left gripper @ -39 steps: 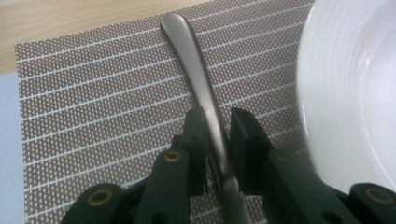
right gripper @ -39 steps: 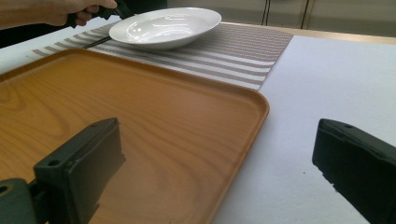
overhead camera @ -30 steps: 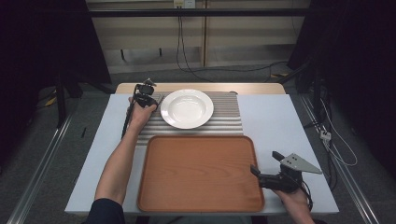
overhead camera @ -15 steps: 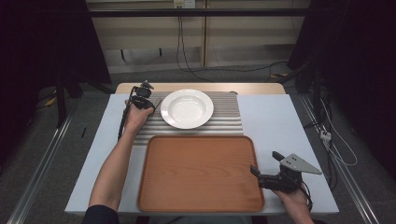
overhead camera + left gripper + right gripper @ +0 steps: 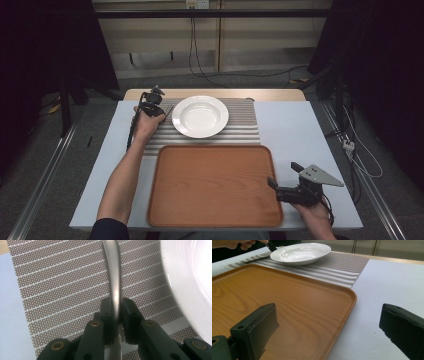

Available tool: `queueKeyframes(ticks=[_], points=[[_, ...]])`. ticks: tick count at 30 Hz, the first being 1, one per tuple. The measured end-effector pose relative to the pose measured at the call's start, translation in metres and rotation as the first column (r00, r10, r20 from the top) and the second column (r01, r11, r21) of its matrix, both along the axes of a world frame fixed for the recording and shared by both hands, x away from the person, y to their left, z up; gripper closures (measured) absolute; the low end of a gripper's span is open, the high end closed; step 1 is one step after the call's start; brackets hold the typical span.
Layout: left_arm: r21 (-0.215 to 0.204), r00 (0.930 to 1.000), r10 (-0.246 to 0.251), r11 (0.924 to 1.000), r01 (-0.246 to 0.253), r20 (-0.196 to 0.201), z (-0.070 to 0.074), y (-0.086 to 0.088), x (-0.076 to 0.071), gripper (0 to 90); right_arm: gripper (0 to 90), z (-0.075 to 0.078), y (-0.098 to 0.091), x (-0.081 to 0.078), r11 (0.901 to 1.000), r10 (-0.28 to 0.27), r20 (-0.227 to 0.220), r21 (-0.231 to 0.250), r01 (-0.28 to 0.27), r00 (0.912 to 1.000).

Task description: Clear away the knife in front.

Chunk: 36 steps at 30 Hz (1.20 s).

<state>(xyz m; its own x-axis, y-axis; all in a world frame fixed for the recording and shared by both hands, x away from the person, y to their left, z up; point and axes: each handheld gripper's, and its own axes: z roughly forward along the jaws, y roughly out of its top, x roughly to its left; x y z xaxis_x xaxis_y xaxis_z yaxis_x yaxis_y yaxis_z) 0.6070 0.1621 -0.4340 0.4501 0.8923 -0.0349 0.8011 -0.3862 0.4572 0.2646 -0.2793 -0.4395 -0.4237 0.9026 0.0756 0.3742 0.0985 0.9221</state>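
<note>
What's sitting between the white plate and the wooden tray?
Only bare striped placemat lies between the white plate and the wooden tray, as the high view and the right gripper view show.

- No words, letters or numbers can be read on anything here.
- The white plate is plain, with no mark or name on it.
- The brown tray shows just wood grain (no sticker, no print).
- The striped mat has lines and tiny dots, but these are a pattern, not writing.
- The black gripper parts in the close views show small round screws and no label.
- The wall socket at the very top of the high view is too small to read.
</note>
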Motion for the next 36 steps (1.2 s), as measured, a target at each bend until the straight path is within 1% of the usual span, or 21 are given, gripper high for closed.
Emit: queueKeyframes(ticks=[2,4,8,9,11,13,14,15,17,19,21,22,24,25,27,30,31,32,36], points=[[-0.011,1.0,0.003,0.9999,-0.003,-0.006,0.0,0.001,0.0,80.3,1.4,0.0,0.0,0.0,1.0,0.001,0.001,-0.001,-0.001,1.0],[-0.019,1.0,0.007,0.9998,-0.007,-0.003,0.0,0.002,0.0,80.3,1.4,0.0,-0.001,0.0,1.0,-0.002,0.001,-0.003,0.002,1.0],[-0.017,0.9999,0.007,0.9998,-0.007,-0.009,0.001,0.003,-0.001,80.2,1.4,0.0,-0.001,0.0,1.0,-0.004,0.001,-0.004,0.004,1.0],[-0.014,1.0,0.0,0.9999,0.0,-0.009,0.002,0.004,-0.001,80.2,1.4,0.0,-0.001,0.0,1.0,-0.005,0.001,-0.005,0.005,1.0],[-0.019,1.0,0.007,0.9998,-0.007,-0.005,0.003,0.005,-0.002,80.2,1.4,0.0,0.0,0.0,1.0,-0.006,0.001,-0.004,0.006,1.0],[-0.012,1.0,0.001,0.9999,-0.001,-0.009,0.004,0.006,-0.003,80.2,1.4,0.0,0.0,0.0,1.0,-0.003,0.0,-0.004,0.003,1.0],[-0.017,1.0,0.0,0.9999,0.0,-0.009,0.005,0.006,-0.003,80.3,1.4,0.0,0.0,0.0,1.0,-0.003,0.0,-0.004,0.003,1.0],[-0.019,0.9999,-0.005,0.9998,0.005,-0.016,0.005,0.007,-0.003,80.2,1.4,0.0,0.0,0.0,1.0,-0.003,0.0,-0.006,0.003,1.0],[-0.006,0.9999,-0.006,1.0,0.006,-0.015,0.004,0.007,-0.004,80.2,1.4,0.0,0.0,0.0,1.0,-0.002,0.0,-0.005,0.002,1.0],[-0.018,0.9998,-0.004,0.9998,0.004,-0.02,0.004,0.008,-0.005,80.2,1.4,0.0,0.0,0.0,1.0,-0.001,-0.001,-0.006,0.001,1.0],[-0.008,0.9997,-0.01,0.9999,0.01,-0.021,0.003,0.009,-0.005,80.2,1.4,0.0,0.0,0.0,1.0,-0.003,-0.002,-0.006,0.003,1.0],[-0.014,0.9995,-0.011,0.9999,0.01,-0.029,0.002,0.009,-0.005,80.2,1.4,0.0,0.0,0.0,1.0,-0.002,-0.003,-0.006,0.002,1.0],[-0.017,0.9996,-0.008,0.9998,0.008,-0.028,0.002,0.01,-0.006,80.2,1.4,0.0,0.0,0.0,1.0,-0.002,-0.001,-0.006,0.002,1.0],[-0.018,0.9998,-0.002,0.9998,0.002,-0.019,0.002,0.01,-0.006,80.2,1.4,0.0,0.0,0.0,1.0,-0.002,-0.002,-0.006,0.002,1.0],[-0.016,0.9997,-0.012,0.9998,0.012,-0.019,0.004,0.01,-0.008,80.2,1.4,0.0,0.0,0.0,1.0,-0.002,-0.002,-0.006,0.002,1.0],[-0.008,0.9993,-0.022,0.9997,0.022,-0.029,0.005,0.009,-0.009,80.2,1.4,0.0,0.0,0.001,1.0,-0.002,-0.002,-0.009,0.002,1.0],[-0.009,0.9988,-0.027,0.9996,0.027,-0.042,0.005,0.01,-0.009,80.2,1.4,-0.001,0.0,0.001,1.0,-0.002,-0.002,-0.009,0.002,1.0],[-0.009,0.9986,-0.025,0.9996,0.025,-0.047,0.004,0.01,-0.009,80.1,1.4,0.0,0.001,0.001,1.0,-0.002,-0.003,-0.009,0.002,1.0],[-0.025,0.9985,-0.021,0.9995,0.019,-0.051,0.003,0.012,-0.008,79.9,1.4,0.0,0.002,0.001,0.9999,0.004,0.0,-0.01,-0.004,1.0]])
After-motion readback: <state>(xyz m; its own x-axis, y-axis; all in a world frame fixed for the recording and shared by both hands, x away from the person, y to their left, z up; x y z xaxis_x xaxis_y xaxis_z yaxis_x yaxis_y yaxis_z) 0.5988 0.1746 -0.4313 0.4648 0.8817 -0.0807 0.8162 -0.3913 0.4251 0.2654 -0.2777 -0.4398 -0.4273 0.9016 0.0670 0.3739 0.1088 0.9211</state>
